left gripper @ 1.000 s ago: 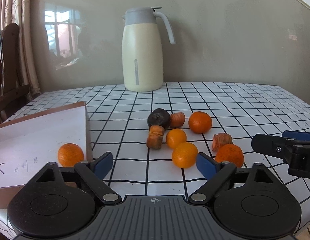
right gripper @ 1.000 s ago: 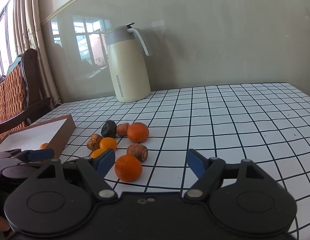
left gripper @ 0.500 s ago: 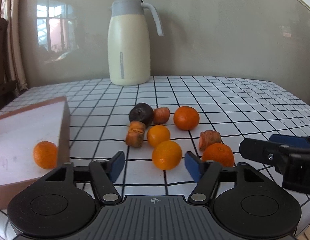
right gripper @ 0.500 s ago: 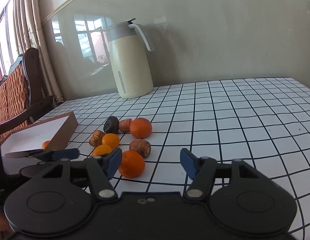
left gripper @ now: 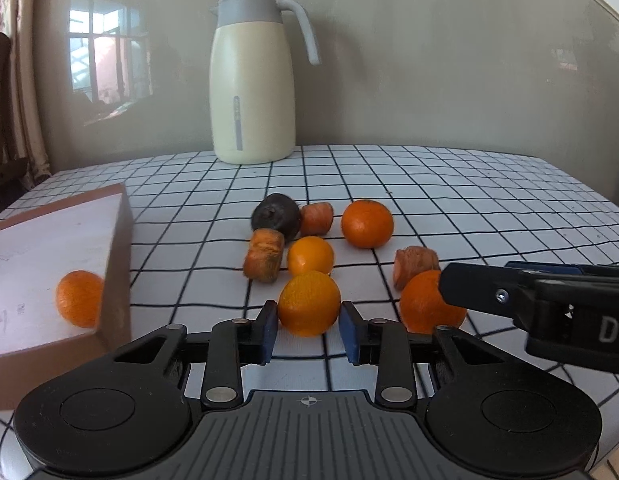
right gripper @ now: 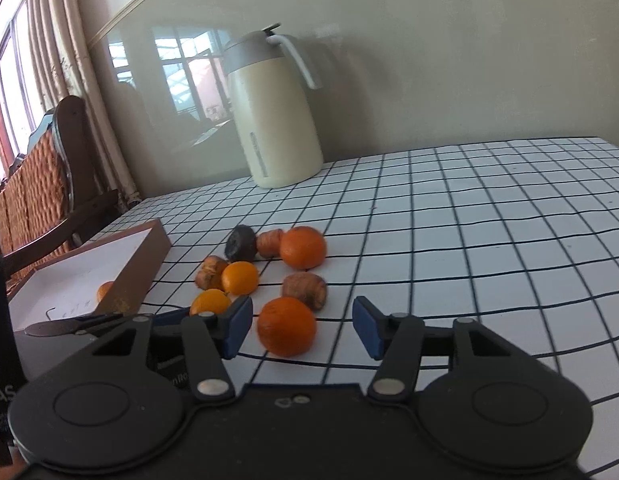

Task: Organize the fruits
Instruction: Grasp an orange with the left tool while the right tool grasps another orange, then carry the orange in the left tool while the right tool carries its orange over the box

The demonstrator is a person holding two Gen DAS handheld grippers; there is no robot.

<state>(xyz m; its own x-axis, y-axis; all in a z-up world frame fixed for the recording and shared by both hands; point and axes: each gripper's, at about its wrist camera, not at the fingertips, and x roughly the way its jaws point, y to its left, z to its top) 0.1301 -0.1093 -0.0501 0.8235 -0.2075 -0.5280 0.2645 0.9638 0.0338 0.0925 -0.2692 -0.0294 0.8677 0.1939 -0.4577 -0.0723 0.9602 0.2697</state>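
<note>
Several oranges, carrot pieces and a dark fruit (left gripper: 276,215) lie in a cluster on the checked tablecloth. My left gripper (left gripper: 308,330) has its blue pads against both sides of the nearest orange (left gripper: 309,303), which rests on the table. One orange (left gripper: 79,298) lies in the brown-sided box (left gripper: 116,264) at the left. My right gripper (right gripper: 302,330) is open with another orange (right gripper: 286,326) between its fingers, closer to the left pad; it also shows in the left wrist view (left gripper: 423,305), partly behind the right gripper's finger.
A cream thermos jug (left gripper: 251,80) stands at the back by the wall. A wooden chair (right gripper: 41,184) is left of the table. The checked tablecloth (right gripper: 489,220) stretches to the right of the fruit.
My left gripper moved forward and its jaws narrowed onto the nearest orange. My right gripper moved forward around the orange beside it and its jaws narrowed somewhat.
</note>
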